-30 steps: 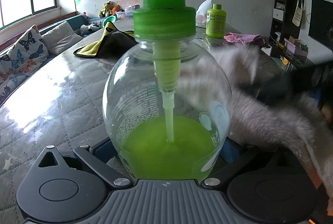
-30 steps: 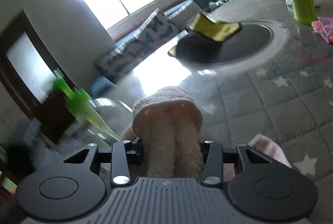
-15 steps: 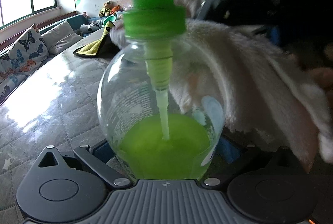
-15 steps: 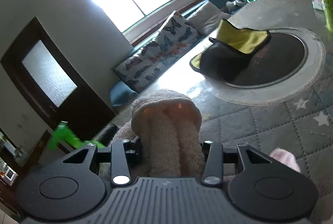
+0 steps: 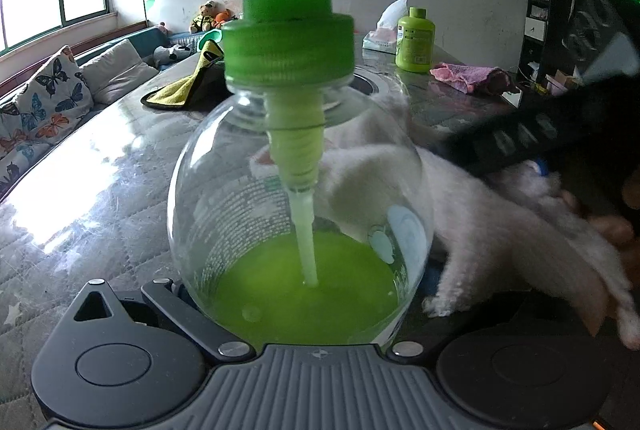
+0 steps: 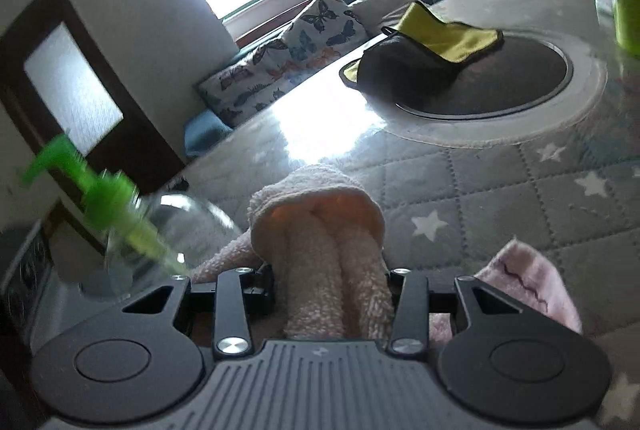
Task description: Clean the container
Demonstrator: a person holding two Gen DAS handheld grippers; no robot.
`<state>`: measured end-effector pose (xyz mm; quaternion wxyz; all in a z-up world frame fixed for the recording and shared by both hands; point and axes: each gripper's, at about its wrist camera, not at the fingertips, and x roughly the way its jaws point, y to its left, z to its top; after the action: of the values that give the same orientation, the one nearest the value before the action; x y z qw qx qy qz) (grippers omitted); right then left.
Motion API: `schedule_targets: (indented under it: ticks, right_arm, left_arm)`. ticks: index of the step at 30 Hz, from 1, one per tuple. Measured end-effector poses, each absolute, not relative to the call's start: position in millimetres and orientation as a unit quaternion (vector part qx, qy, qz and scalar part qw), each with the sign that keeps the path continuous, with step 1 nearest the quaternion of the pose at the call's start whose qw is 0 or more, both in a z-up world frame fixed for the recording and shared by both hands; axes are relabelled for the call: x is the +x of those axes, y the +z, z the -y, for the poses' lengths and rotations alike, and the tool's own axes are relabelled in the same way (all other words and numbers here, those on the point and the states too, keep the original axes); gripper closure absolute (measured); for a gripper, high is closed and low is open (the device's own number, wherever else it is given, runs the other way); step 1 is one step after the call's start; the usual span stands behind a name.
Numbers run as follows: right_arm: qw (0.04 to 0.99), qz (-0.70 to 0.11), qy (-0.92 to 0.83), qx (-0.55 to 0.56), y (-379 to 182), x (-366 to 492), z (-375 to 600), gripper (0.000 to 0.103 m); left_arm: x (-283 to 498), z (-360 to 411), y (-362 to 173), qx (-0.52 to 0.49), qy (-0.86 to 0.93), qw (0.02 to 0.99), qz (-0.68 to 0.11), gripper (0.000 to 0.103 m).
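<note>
pump bottle (image 5: 300,198) front-centre on table (image 5: 100,198) | towel (image 5: 500,222) right, touching | cloth (image 5: 176,92) behind-left

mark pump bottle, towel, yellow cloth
pump bottle (image 5: 248,214), left wrist view, on the clear glass belly.
towel (image 6: 320,234), right wrist view, on the bunched end between the fingers.
yellow cloth (image 6: 448,34), right wrist view, on its yellow face.
</note>
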<state>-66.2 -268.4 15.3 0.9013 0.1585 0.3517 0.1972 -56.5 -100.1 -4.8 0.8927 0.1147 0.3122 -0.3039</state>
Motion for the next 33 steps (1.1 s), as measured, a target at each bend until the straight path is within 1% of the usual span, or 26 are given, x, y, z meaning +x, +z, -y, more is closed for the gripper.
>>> schedule_targets:
  ticks: [5, 8, 12, 19, 26, 33]
  right_arm:
    - [0.903, -0.354, 0.205, 0.129, 21, -88, 266, 0.064]
    - [0.899, -0.353, 0.217, 0.141, 25, -101, 270, 0.065]
    - [0.902, -0.330, 0.221, 0.168, 38, -108, 278, 0.065]
    - [0.894, -0.286, 0.258, 0.229, 67, -83, 282, 0.065]
    - [0.873, -0.313, 0.256, 0.273, 42, -47, 284, 0.064]
    - [0.879, -0.355, 0.218, 0.233, 16, -49, 284, 0.064]
  left_arm:
    - [-56, 99, -4, 0.112, -0.305, 0.893, -0.312, 0.000]
    - [-55, 98, -4, 0.113, -0.306, 0.893, -0.311, 0.000]
    - [-57, 99, -4, 0.117, -0.309, 0.892, -0.308, 0.000]
    - [-57, 98, -4, 0.115, -0.313, 0.891, -0.309, 0.002]
    - [-57, 97, -4, 0.112, -0.314, 0.890, -0.310, 0.002]
    - [-62, 99, -6, 0.113, -0.314, 0.891, -0.309, 0.002]
